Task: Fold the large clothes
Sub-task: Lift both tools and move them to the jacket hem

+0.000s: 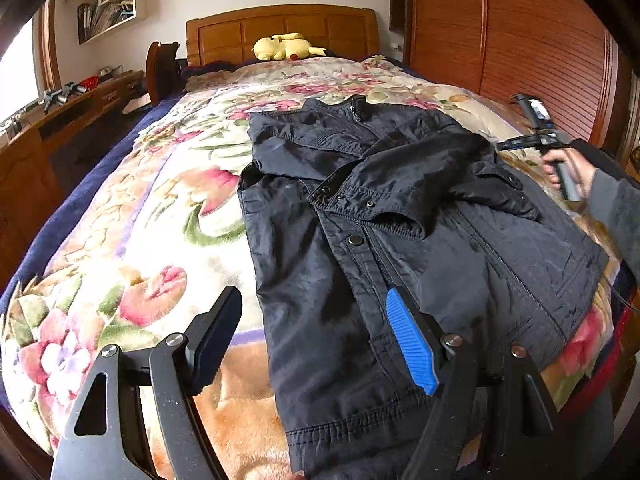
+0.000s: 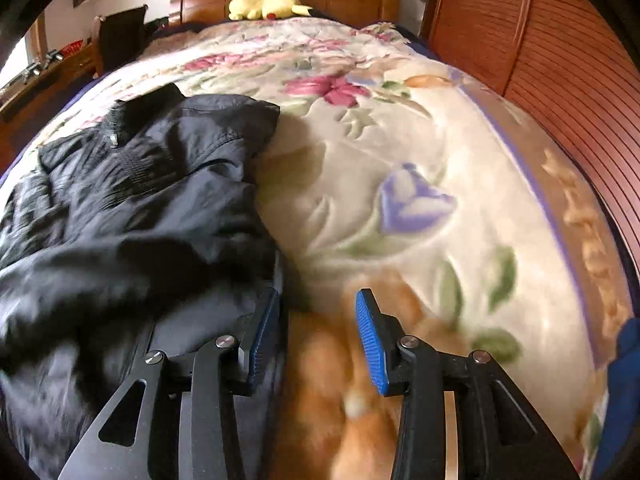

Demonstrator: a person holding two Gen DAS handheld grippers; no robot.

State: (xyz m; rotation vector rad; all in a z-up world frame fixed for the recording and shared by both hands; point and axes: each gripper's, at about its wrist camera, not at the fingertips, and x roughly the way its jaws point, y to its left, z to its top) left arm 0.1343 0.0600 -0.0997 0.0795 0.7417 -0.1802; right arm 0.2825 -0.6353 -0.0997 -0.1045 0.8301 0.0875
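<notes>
A dark navy jacket [image 1: 384, 216] lies front up on the bed, collar toward the headboard, with both sleeves folded across its chest. My left gripper [image 1: 316, 328] is open and empty, hovering over the jacket's lower left panel near the hem. In the right wrist view the jacket [image 2: 132, 216] fills the left side. My right gripper [image 2: 318, 320] is open and empty just at the jacket's right edge, over the blanket. The right gripper also shows in the left wrist view [image 1: 538, 142], held in a hand beside the jacket.
A floral blanket [image 1: 160, 216] covers the bed. A yellow plush toy [image 1: 282, 46] lies at the wooden headboard [image 1: 280, 26]. A slatted wooden wardrobe [image 1: 520, 40] stands along the right. A wooden desk [image 1: 60, 120] and chair stand on the left.
</notes>
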